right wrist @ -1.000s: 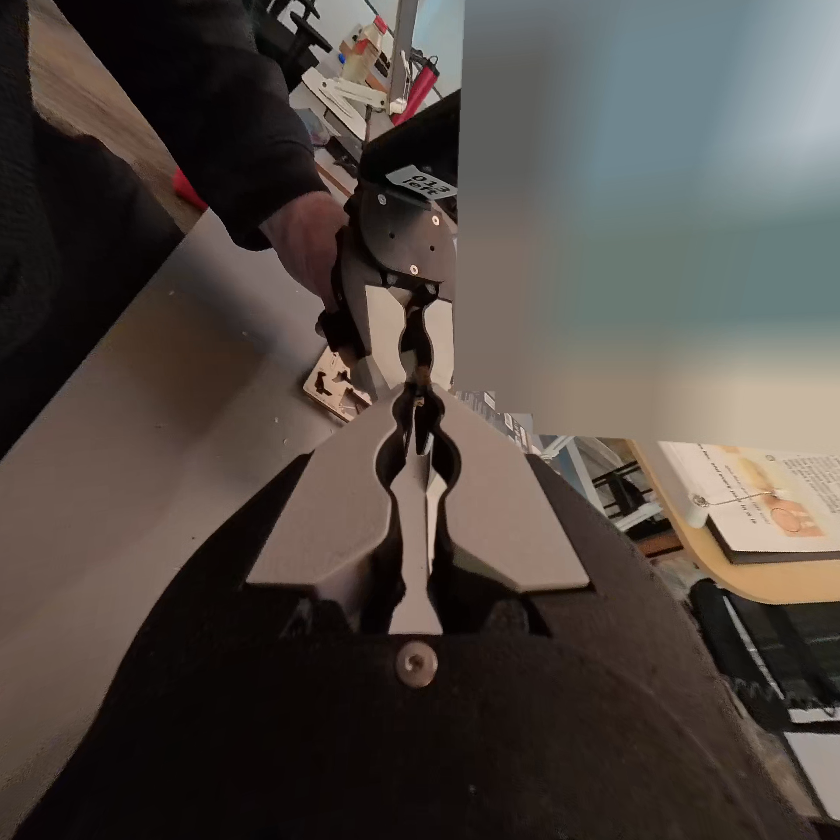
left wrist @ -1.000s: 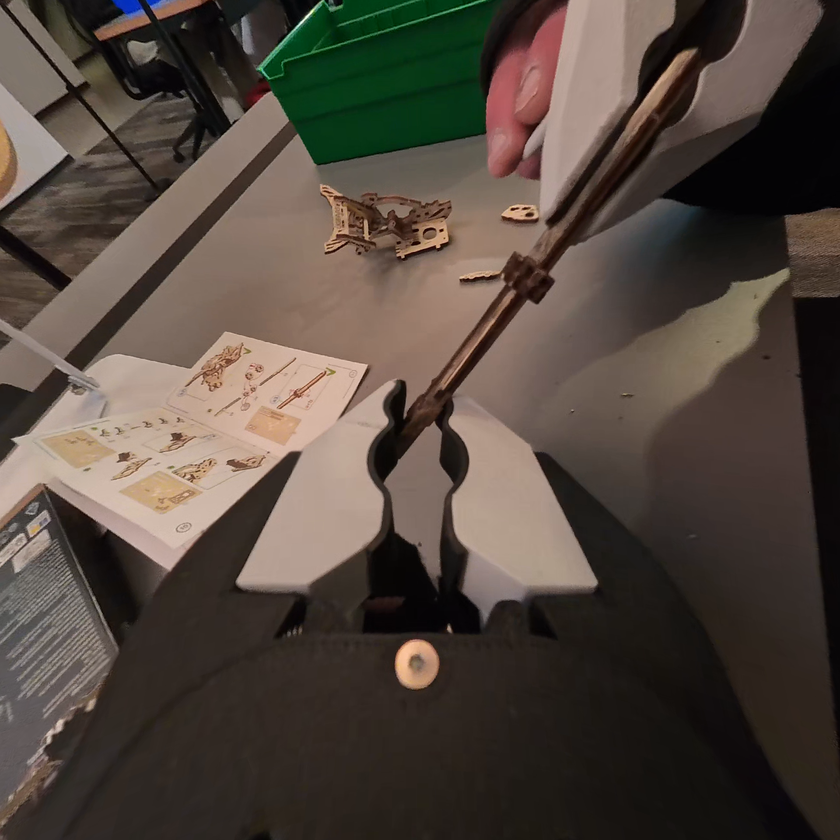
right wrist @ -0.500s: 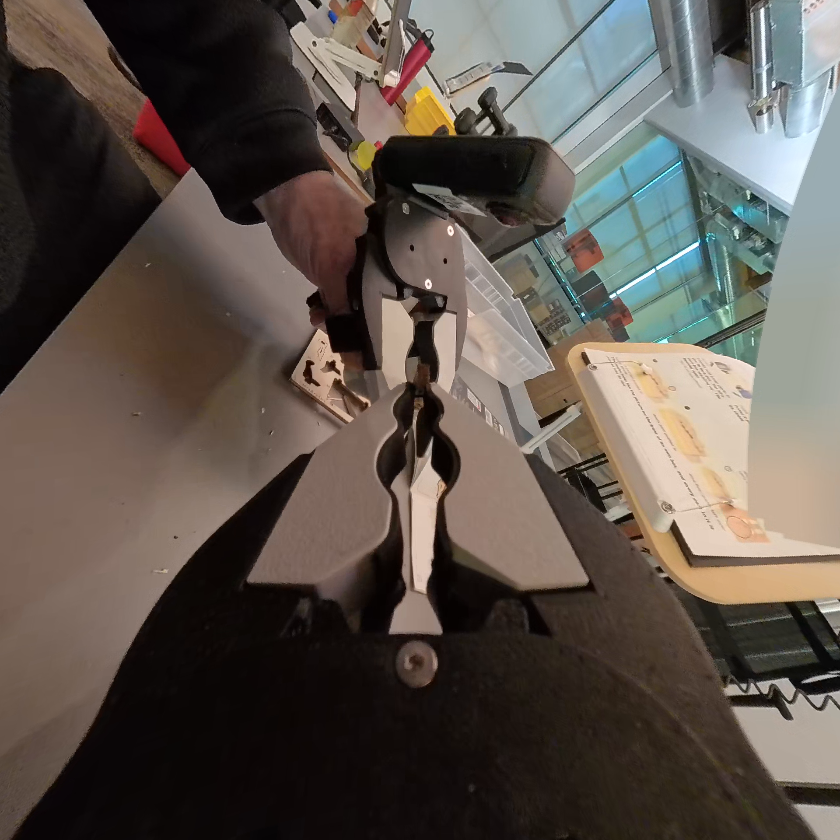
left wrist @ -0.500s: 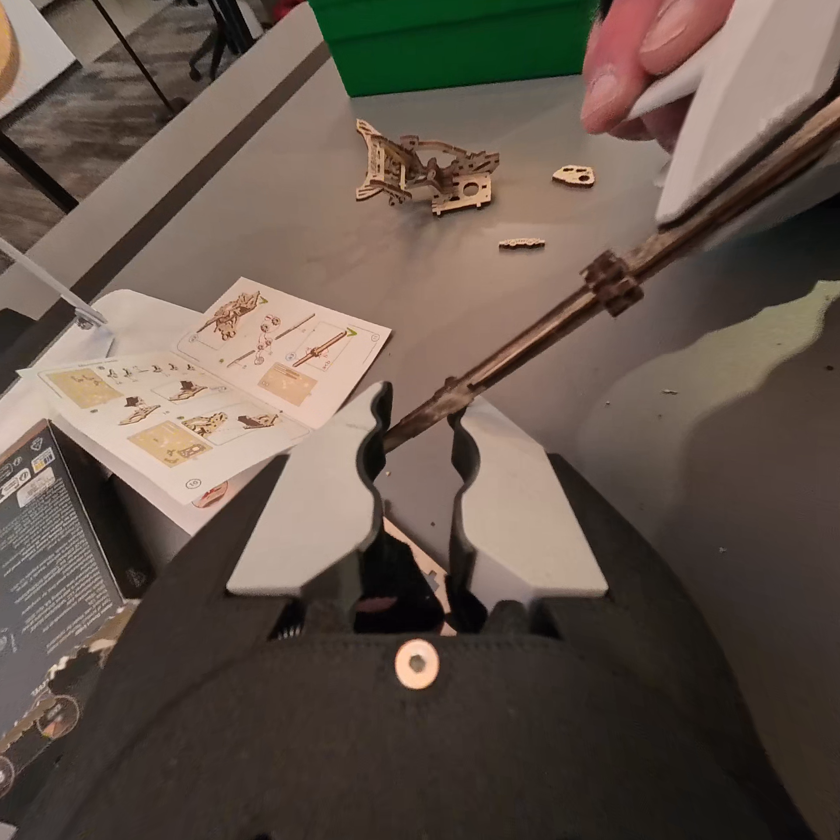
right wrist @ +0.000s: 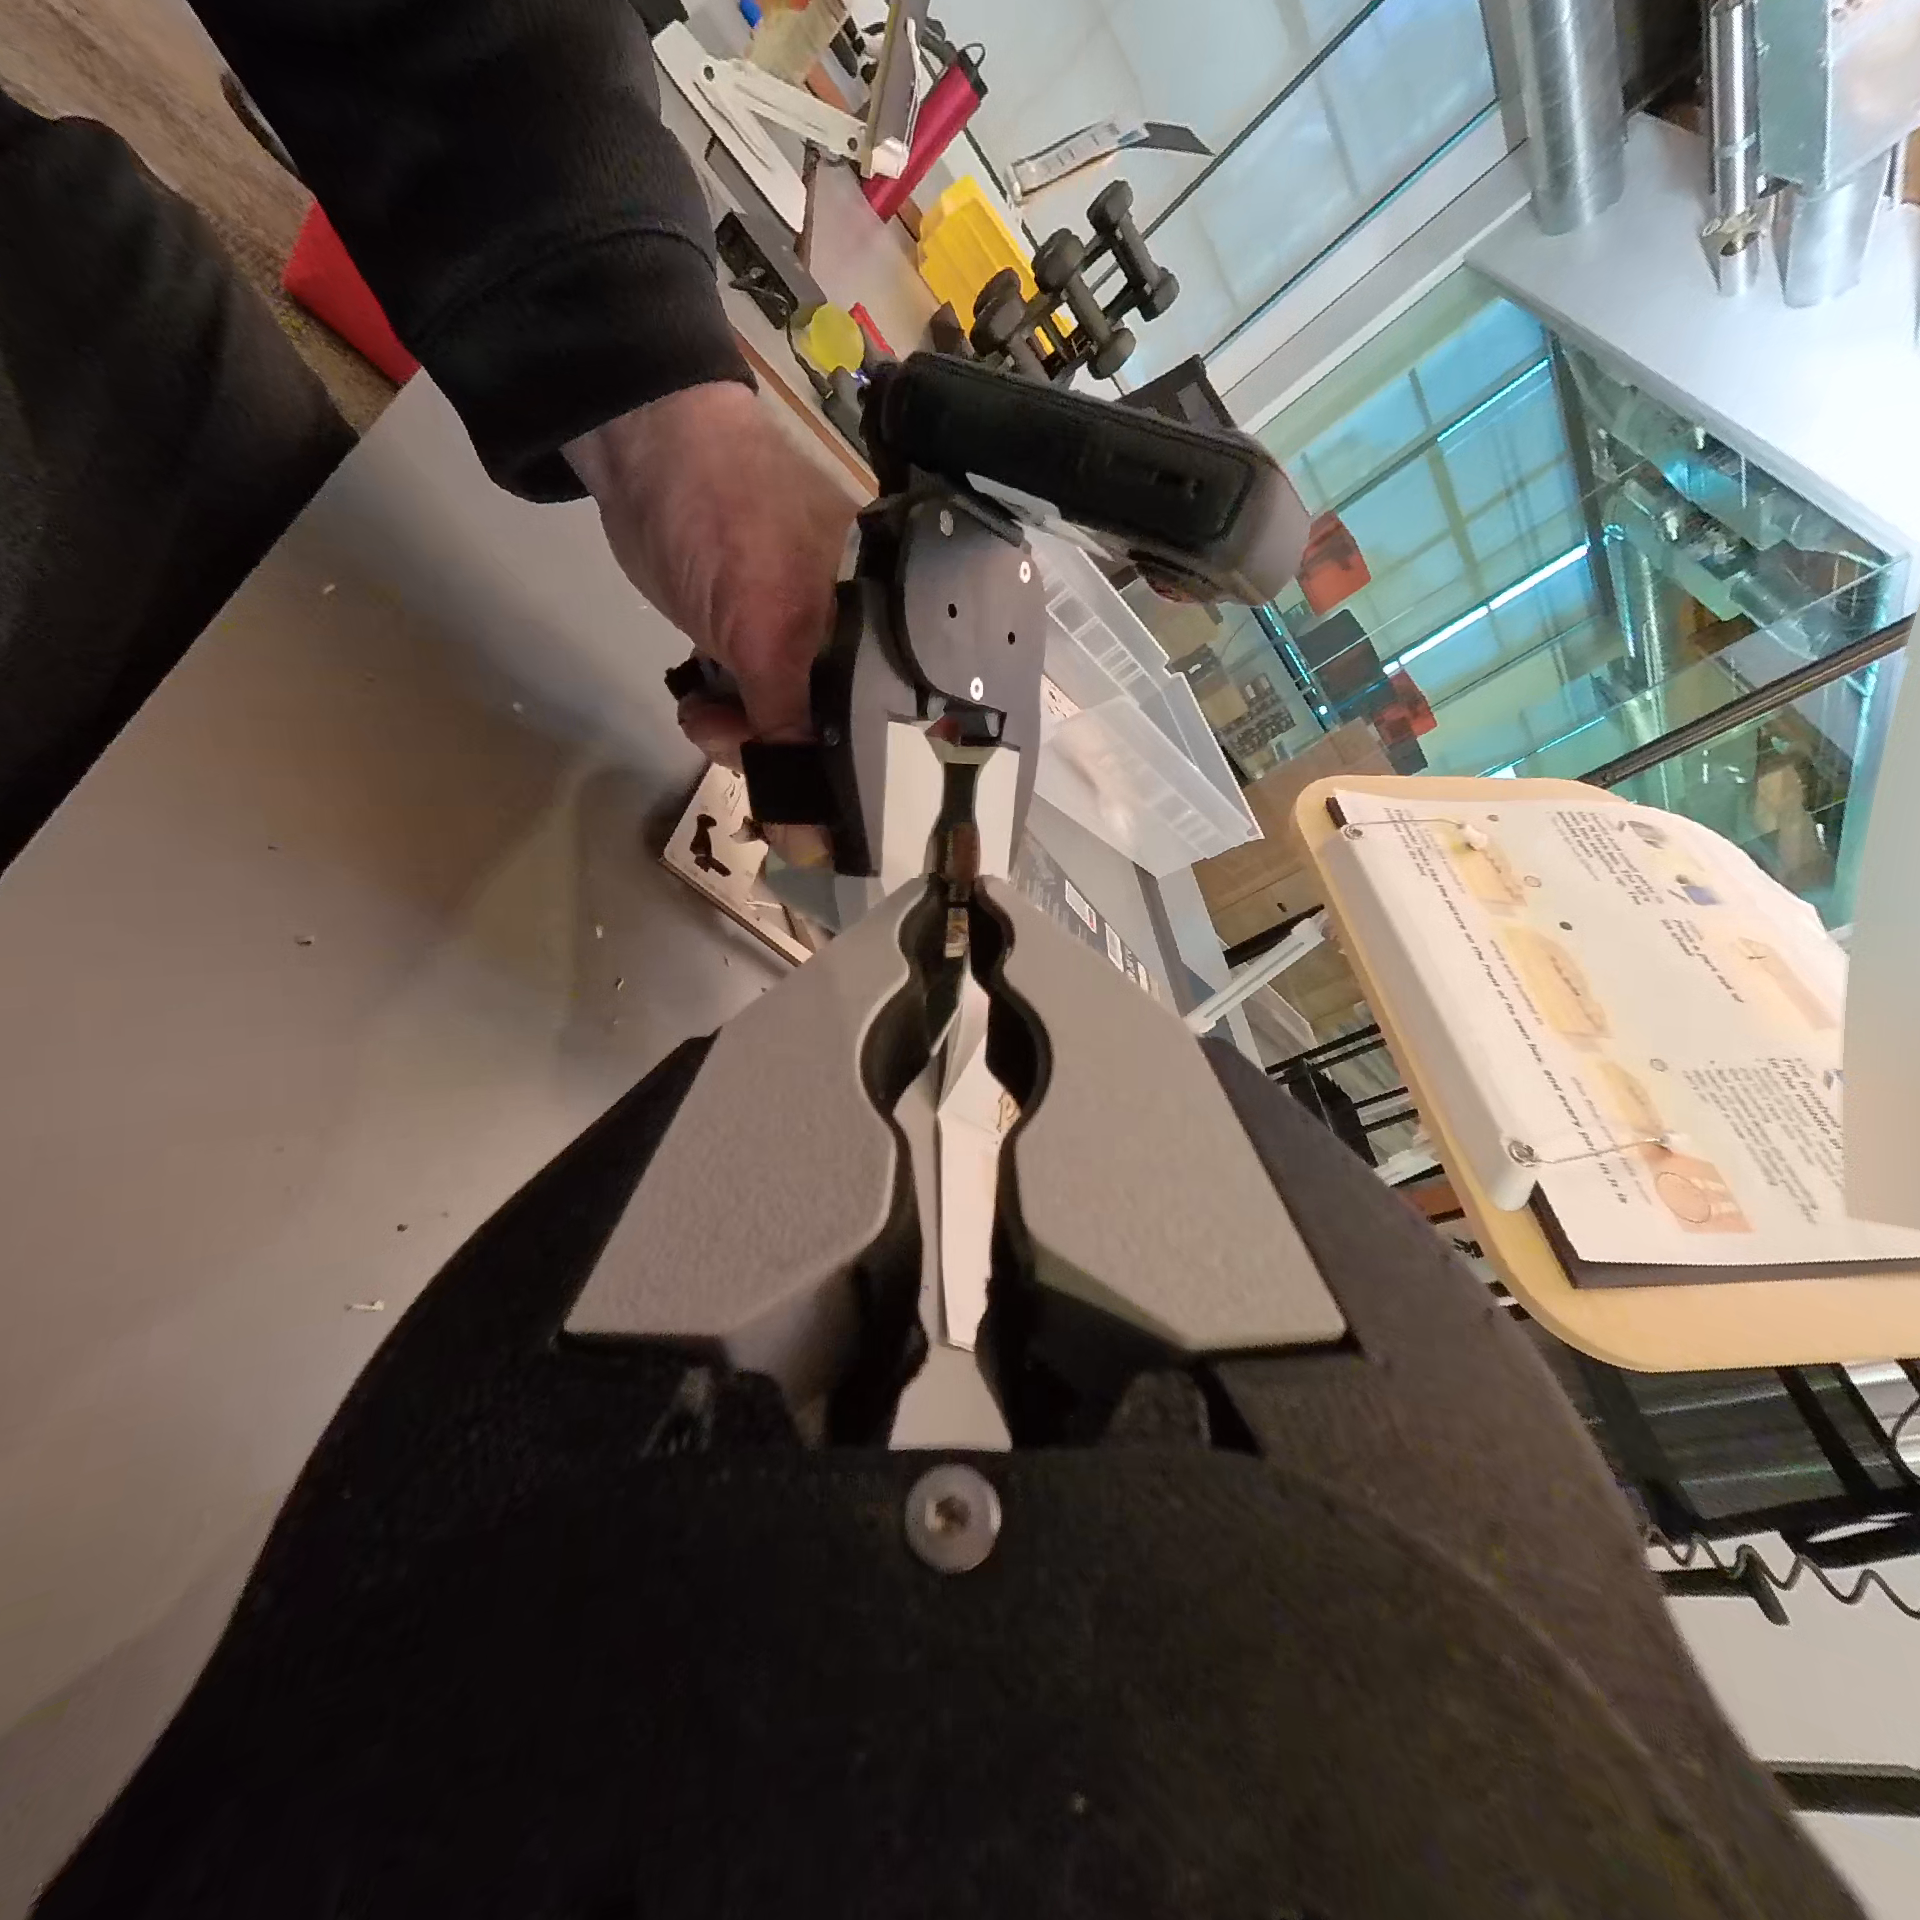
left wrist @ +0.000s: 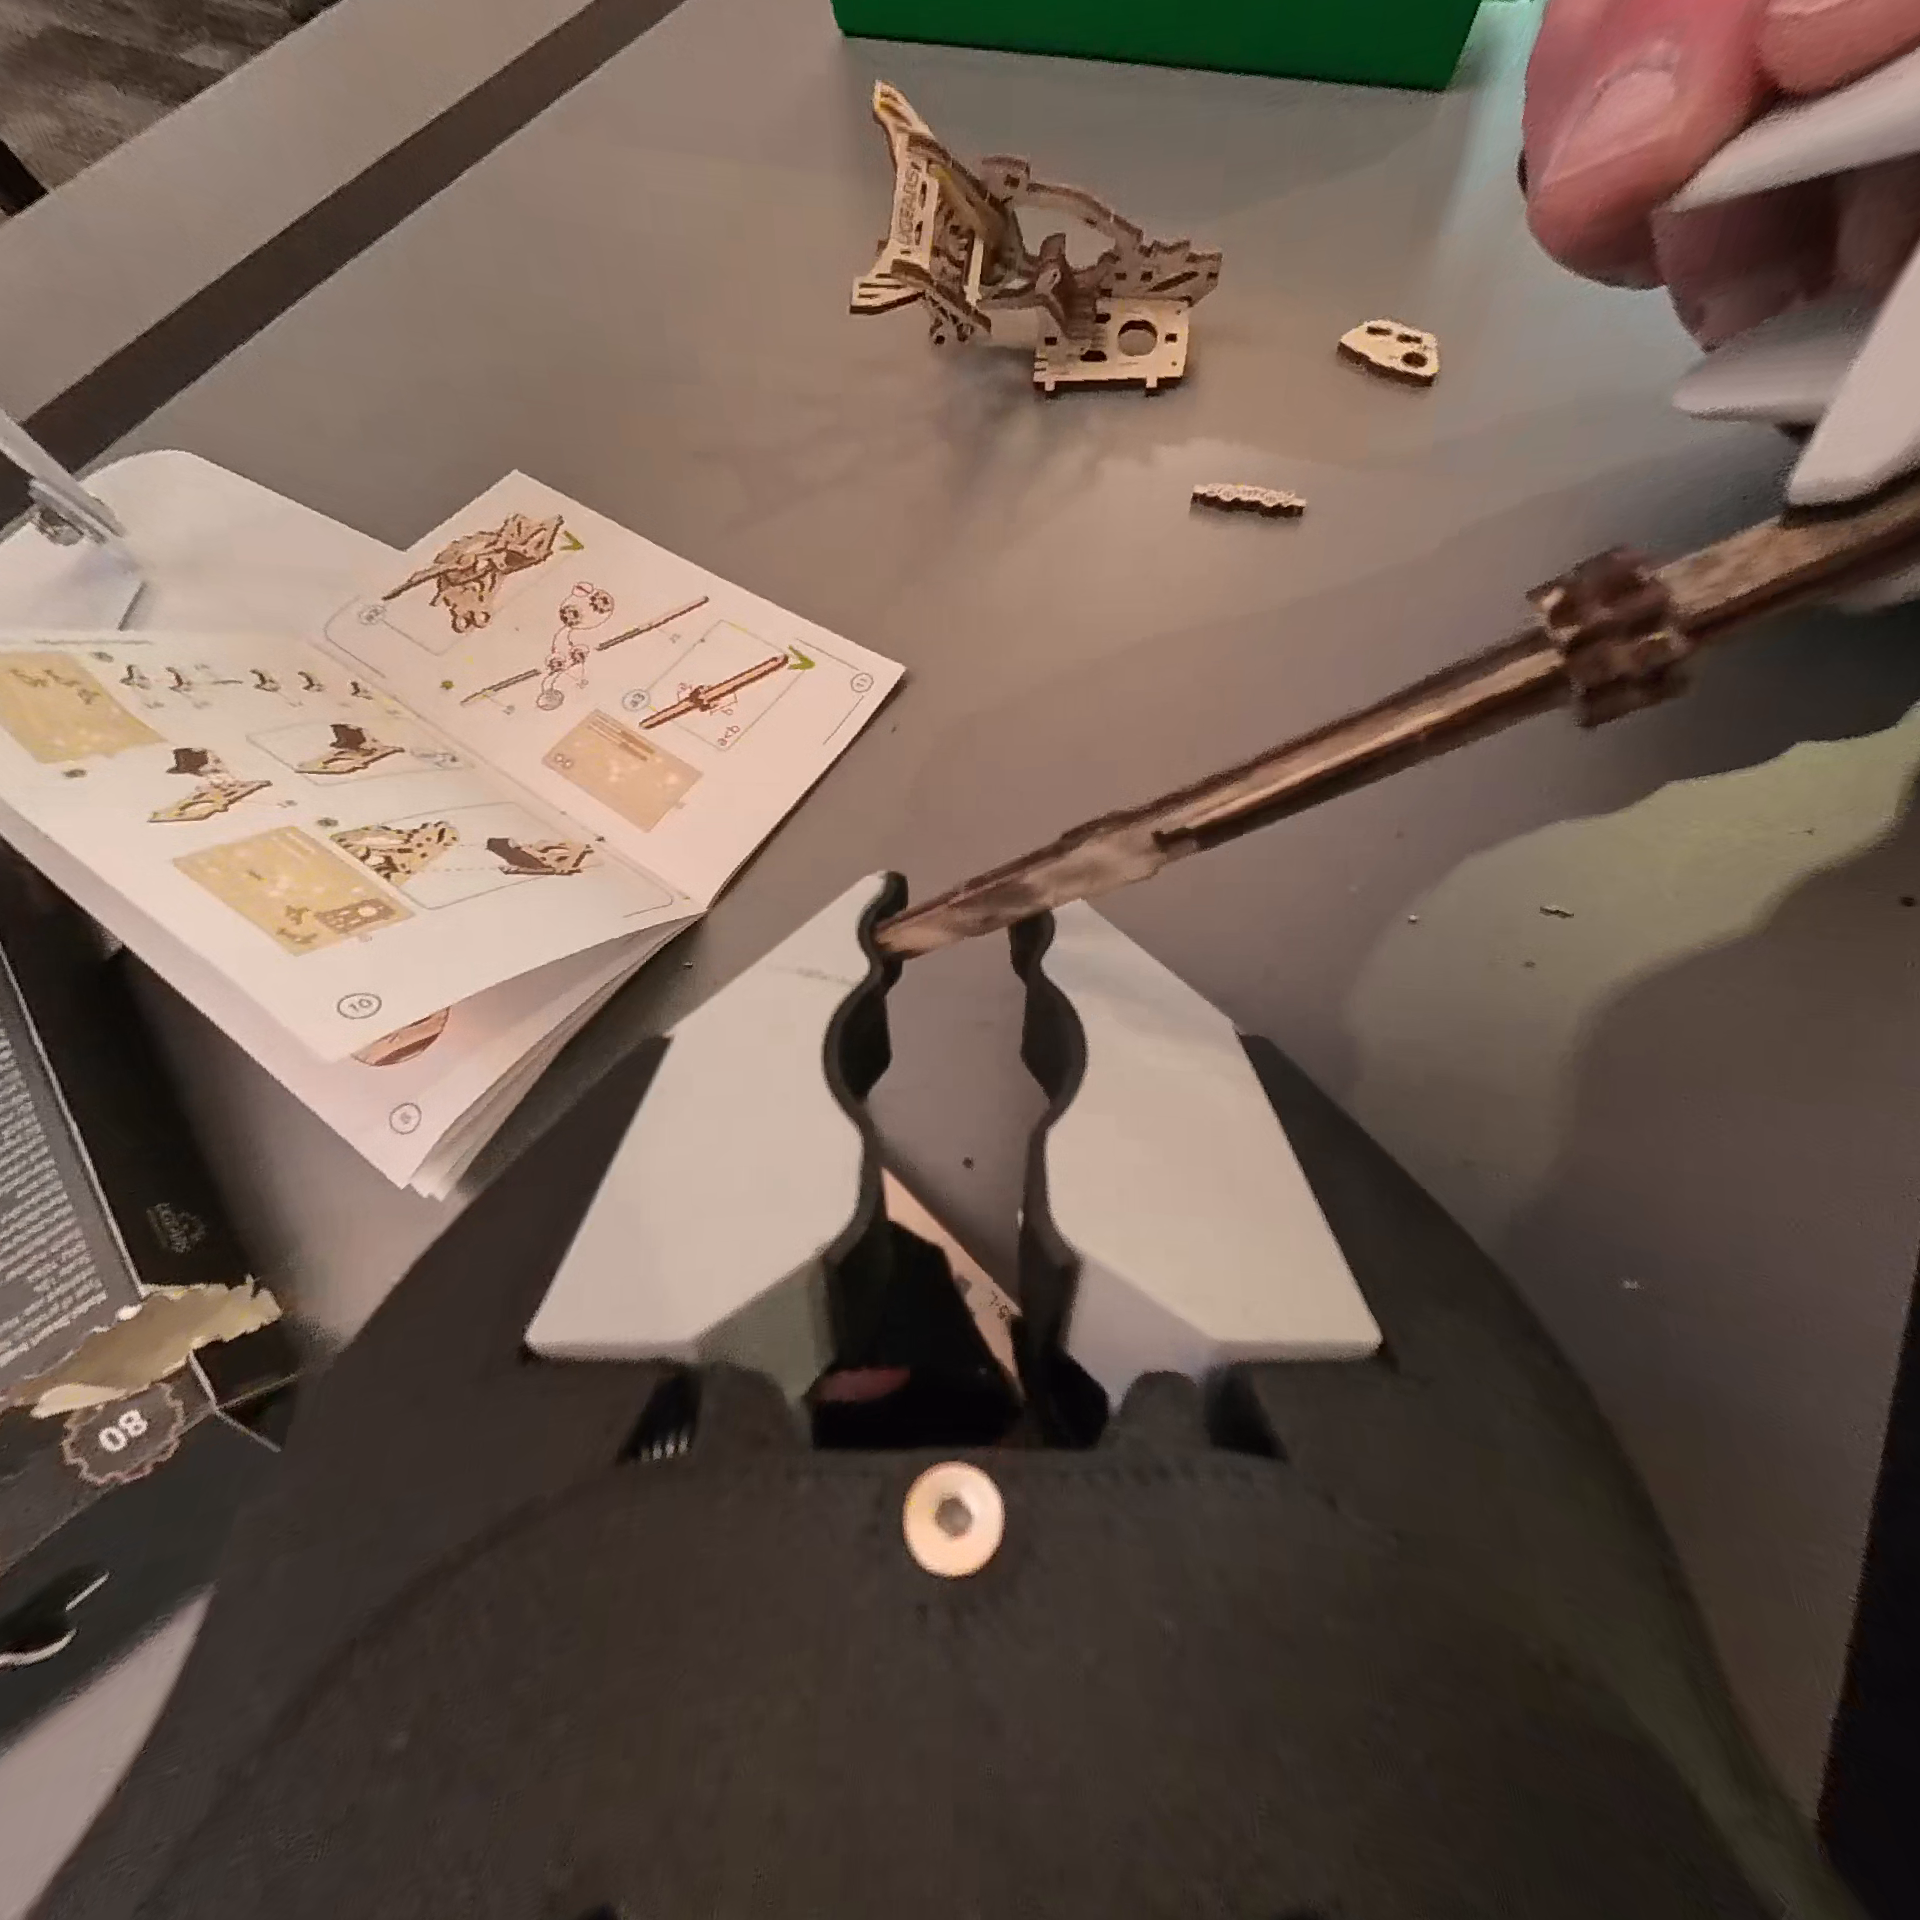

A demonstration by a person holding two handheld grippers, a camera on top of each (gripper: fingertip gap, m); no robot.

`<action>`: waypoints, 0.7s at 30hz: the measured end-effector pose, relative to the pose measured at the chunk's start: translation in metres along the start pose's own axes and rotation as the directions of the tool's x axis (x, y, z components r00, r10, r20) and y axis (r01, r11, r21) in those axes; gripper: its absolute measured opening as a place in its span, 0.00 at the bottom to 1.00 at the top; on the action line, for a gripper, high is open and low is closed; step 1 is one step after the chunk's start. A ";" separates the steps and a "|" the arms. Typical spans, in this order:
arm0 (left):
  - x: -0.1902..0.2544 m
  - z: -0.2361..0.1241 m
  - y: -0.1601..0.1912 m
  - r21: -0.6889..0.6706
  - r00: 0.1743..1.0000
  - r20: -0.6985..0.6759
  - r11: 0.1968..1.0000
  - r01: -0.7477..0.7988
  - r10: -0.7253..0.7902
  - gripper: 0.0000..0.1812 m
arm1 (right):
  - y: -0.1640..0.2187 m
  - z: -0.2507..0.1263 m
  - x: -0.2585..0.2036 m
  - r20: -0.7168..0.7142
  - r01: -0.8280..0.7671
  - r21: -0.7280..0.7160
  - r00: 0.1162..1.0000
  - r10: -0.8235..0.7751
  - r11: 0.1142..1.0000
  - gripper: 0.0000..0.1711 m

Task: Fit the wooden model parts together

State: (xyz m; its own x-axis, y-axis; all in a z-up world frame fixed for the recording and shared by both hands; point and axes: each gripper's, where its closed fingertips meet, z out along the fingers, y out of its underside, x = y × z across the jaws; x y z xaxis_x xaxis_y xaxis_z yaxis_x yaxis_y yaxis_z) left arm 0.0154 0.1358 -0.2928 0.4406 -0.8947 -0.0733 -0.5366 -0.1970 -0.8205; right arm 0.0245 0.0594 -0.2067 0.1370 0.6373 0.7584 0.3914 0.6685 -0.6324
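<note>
A long dark wooden rod (left wrist: 1351,748) with a small toothed collar (left wrist: 1610,649) hangs over the grey table. My right gripper (right wrist: 953,899) is shut on its far end; it also shows at the upper right of the left wrist view (left wrist: 1860,520). My left gripper (left wrist: 956,920) is open. The rod's near end lies between its tips and touches the left finger (left wrist: 810,997). A partly built wooden model (left wrist: 1029,281) stands farther back on the table. A small oval piece (left wrist: 1392,353) and a toothed strip (left wrist: 1247,499) lie near it.
An open instruction booklet (left wrist: 416,769) lies left of my left gripper, with a dark box (left wrist: 62,1195) at the left edge. A green bin (left wrist: 1143,31) stands at the back. In the right wrist view a cut wooden sheet (right wrist: 727,862) lies on the table and a page stand (right wrist: 1558,1039) is at the right. The grippers' ends are close to 11 cm from one another. The partly built wooden model (left wrist: 1029,281) lies around 20 cm away from my left fingertips.
My left gripper was shut on the rod's near end and has opened. The rod now lies flatter, and the right gripper has moved off to the right.
</note>
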 end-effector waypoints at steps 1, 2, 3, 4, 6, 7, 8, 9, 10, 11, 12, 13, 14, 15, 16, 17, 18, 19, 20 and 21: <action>0.000 0.000 0.001 0.002 1.000 -0.005 1.000 0.013 -0.013 0.08 | -0.001 0.000 -0.002 0.007 -0.003 0.000 1.000 0.003 1.000 0.00; -0.001 -0.001 0.001 0.003 1.000 -0.007 1.000 0.028 -0.028 0.08 | -0.001 0.001 -0.005 0.019 -0.009 -0.001 1.000 0.009 1.000 0.00; -0.001 -0.001 0.001 0.006 0.999 -0.001 0.999 0.039 -0.039 0.07 | -0.001 0.002 -0.007 0.023 -0.013 -0.006 1.000 0.013 1.000 0.01; -0.001 -0.002 0.001 0.013 0.999 0.002 0.999 0.046 -0.046 0.06 | 0.000 0.002 -0.008 0.022 -0.023 -0.017 0.999 0.023 1.000 0.01; 0.006 0.002 0.002 0.006 0.998 -0.006 0.998 0.056 -0.056 0.06 | 0.004 0.002 -0.013 0.021 -0.042 -0.043 0.999 0.043 0.998 0.01; 0.010 0.004 0.006 -0.012 0.998 -0.004 0.998 0.055 -0.055 0.05 | 0.004 0.002 -0.015 0.016 -0.054 -0.042 0.998 0.055 0.998 0.01; 0.015 0.007 0.010 -0.025 0.998 -0.007 0.998 0.056 -0.057 0.05 | 0.003 0.002 -0.017 0.011 -0.065 -0.046 0.998 0.066 0.997 0.01; 0.019 0.009 0.014 -0.031 0.998 -0.007 0.998 0.061 -0.061 0.05 | 0.002 0.002 -0.022 0.010 -0.063 -0.054 0.998 0.064 0.997 0.01; 0.022 0.011 0.018 -0.039 0.997 -0.007 0.996 0.075 -0.075 0.05 | 0.002 0.002 -0.027 0.014 -0.061 -0.062 0.998 0.062 0.996 0.01; 0.024 0.012 0.021 -0.051 0.997 0.003 0.995 0.083 -0.083 0.05 | 0.002 0.003 -0.033 0.015 -0.064 -0.069 0.998 0.066 0.996 0.01; 0.023 0.012 0.021 -0.049 0.997 0.027 0.996 0.068 -0.067 0.05 | 0.001 0.003 -0.038 0.011 -0.070 -0.075 0.997 0.071 0.995 0.01; 0.023 0.012 0.022 -0.054 0.998 0.035 0.997 0.060 -0.058 0.05 | 0.001 0.003 -0.040 -0.002 -0.079 -0.083 0.997 0.079 0.993 0.01; 0.024 0.013 0.024 -0.069 0.998 0.040 0.996 0.055 -0.053 0.05 | 0.002 0.003 -0.041 -0.021 -0.088 -0.093 0.996 0.087 0.992 0.01; 0.024 0.013 0.026 -0.078 0.998 0.046 0.995 0.055 -0.051 0.05 | 0.003 0.003 -0.042 -0.035 -0.093 -0.098 0.995 0.090 0.991 0.01; 0.023 0.013 0.027 -0.086 0.997 0.058 0.995 0.058 -0.054 0.05 | 0.004 0.003 -0.043 -0.044 -0.096 -0.103 0.995 0.092 0.990 0.01; 0.023 0.014 0.029 -0.101 0.996 0.068 0.993 0.062 -0.055 0.05 | 0.006 0.002 -0.043 -0.055 -0.108 -0.112 0.993 0.102 0.988 0.01; 0.022 0.015 0.032 -0.121 0.996 0.074 0.991 0.062 -0.054 0.05 | 0.008 0.001 -0.042 -0.066 -0.125 -0.119 0.991 0.118 0.985 0.01; 0.022 0.015 0.034 -0.130 0.995 0.081 0.990 0.060 -0.050 0.04 | 0.010 0.000 -0.040 -0.083 -0.132 -0.124 0.989 0.123 0.983 0.01; 0.023 0.015 0.036 -0.143 0.996 0.084 0.988 0.054 -0.043 0.04 | 0.011 -0.001 -0.039 -0.095 -0.126 -0.129 0.989 0.115 0.984 0.02; 0.024 0.017 0.039 -0.166 0.996 0.083 0.985 0.042 -0.029 0.02 | 0.010 -0.002 -0.039 -0.100 -0.116 -0.128 0.990 0.103 0.985 0.02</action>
State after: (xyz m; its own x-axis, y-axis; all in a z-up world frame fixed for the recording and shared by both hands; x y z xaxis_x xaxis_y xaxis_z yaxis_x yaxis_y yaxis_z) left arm 0.0172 0.1132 -0.3359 0.5141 -0.8523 -0.0967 -0.6294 -0.2983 -0.7175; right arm 0.0246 0.0408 -0.2423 0.2673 0.6612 0.7009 0.4863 0.5354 -0.6905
